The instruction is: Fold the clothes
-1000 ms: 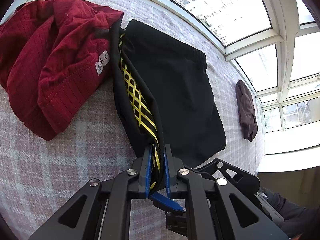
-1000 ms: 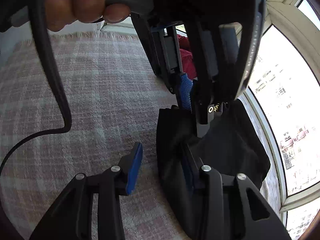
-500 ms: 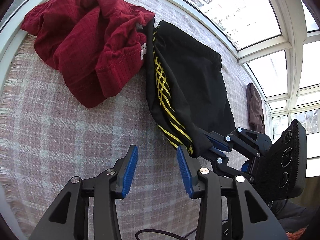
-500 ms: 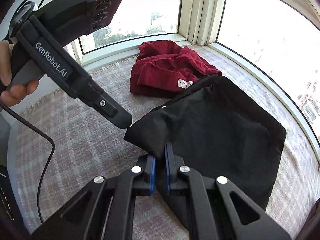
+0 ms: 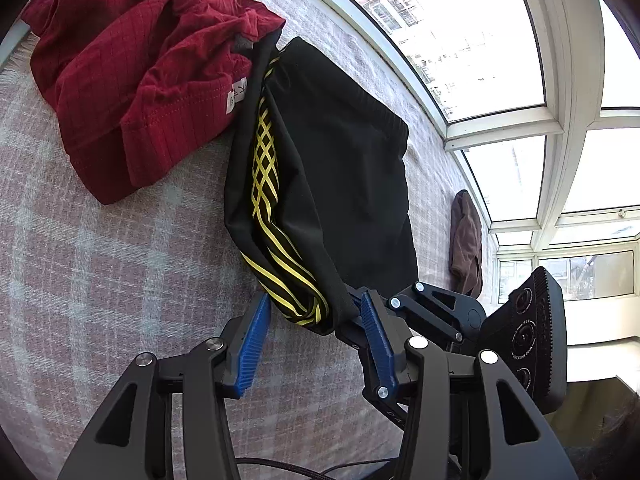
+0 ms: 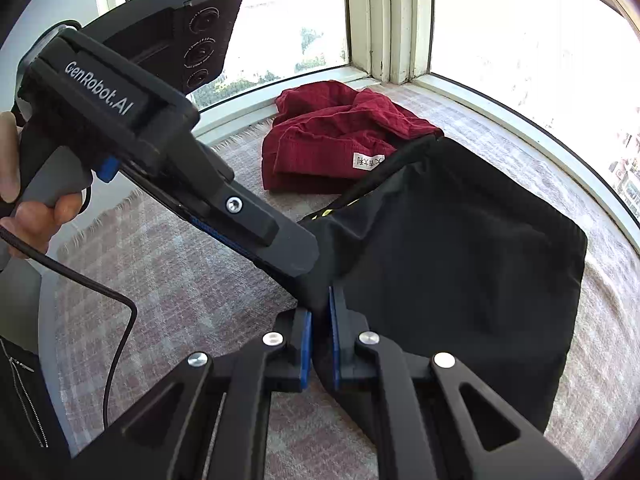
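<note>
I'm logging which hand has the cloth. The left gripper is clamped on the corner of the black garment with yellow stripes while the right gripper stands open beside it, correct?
No, the hands are swapped. The right wrist view shows the right gripper shut on the corner of the black garment. The left wrist view shows the left gripper with jaws opening, the garment's yellow-striped end between the pads but not pressed.

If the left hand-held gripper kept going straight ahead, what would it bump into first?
Most likely the black shorts: their yellow-striped corner already lies between the left hand-held gripper's opening jaws. The red garment lies further off to the side, though depth is hard to judge.
</note>
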`<state>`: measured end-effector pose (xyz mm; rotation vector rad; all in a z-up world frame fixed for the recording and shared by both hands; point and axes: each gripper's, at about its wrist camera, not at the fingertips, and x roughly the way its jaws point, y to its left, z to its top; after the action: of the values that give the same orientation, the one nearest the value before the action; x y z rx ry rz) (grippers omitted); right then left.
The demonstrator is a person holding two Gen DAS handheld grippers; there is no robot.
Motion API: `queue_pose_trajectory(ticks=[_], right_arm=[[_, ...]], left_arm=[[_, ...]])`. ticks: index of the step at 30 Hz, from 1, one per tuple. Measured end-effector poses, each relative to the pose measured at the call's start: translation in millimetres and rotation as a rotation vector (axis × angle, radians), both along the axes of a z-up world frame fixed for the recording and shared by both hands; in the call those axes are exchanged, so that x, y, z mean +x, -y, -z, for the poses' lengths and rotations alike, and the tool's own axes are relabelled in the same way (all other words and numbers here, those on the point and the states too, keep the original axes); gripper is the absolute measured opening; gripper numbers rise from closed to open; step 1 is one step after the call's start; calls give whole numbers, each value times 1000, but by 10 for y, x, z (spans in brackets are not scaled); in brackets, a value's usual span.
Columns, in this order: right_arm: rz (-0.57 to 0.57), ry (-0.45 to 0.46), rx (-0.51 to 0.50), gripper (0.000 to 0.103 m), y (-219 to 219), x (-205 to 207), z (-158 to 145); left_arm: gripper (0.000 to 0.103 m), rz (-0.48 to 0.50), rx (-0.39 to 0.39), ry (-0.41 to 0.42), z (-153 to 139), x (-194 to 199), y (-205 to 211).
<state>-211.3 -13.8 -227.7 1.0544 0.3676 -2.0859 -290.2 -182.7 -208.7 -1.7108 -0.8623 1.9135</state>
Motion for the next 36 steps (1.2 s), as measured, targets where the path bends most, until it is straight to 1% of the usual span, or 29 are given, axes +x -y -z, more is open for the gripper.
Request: queue_pose_trajectory(ticks=[1, 5, 6, 7, 8, 10, 12, 13, 14, 15, 16, 19, 20, 22, 24, 27, 31, 32, 34, 36], right_arm=[[-4, -2, -2, 8, 12, 11, 2], [-16, -21, 9, 8, 52, 44, 7], [-18, -26, 15, 8, 60, 50, 11], [-19, -31, 20, 8, 68, 56, 15], [-19, -26, 28, 8, 69, 58, 28], [-15, -20, 37, 8, 57, 72, 46], [-8, -11, 32, 11, -9, 111, 38], [3, -4, 28, 18, -78, 141, 18], [26, 4, 26, 28, -172, 172, -5], [74, 6, 28, 33, -307, 205, -27], [122, 9, 31, 42, -443, 238, -48], [294, 20, 61, 43, -989, 363, -60], [328, 16, 82, 43, -1126, 400, -49], [349, 18, 110, 43, -1306, 458, -9], [347, 0, 145, 43, -1369, 505, 34], [316, -58, 216, 43, -1313, 511, 99], [275, -66, 191, 43, -1291, 389, 175], [274, -77, 210, 43, -1289, 353, 193], [245, -70, 222, 43, -1300, 268, 228], [208, -47, 213, 43, -1321, 199, 262]], left_arm=[[45, -12, 2, 7, 23, -25, 4], [43, -4, -2, 11, 102, -74, -42], [34, 0, -2, 5, 114, -85, -61], [23, 2, -8, -3, 121, -92, -72], [21, 4, -10, -14, 123, -94, -75], [13, 10, -12, -27, 128, -89, -79], [11, 15, -15, -31, 134, -76, -67], [11, 16, -17, -31, 137, -70, -56], [11, 15, -15, -30, 137, -67, -40], [10, 11, -14, -31, 129, -63, -23], [10, 4, -15, -35, 114, -56, 0], [10, 3, -12, -44, 74, -57, 44], [10, 7, -14, -46, 66, -61, 47], [10, 16, -21, -47, 62, -76, 26], [10, 26, -25, -49, 55, -92, -15], [10, 38, -27, -55, 20, -105, -57], [9, 55, -34, -57, -2, -100, -79], [9, 58, -36, -55, 5, -97, -85], [9, 62, -36, -49, 34, -92, -99], [9, 65, -34, -41, 66, -86, -99]])
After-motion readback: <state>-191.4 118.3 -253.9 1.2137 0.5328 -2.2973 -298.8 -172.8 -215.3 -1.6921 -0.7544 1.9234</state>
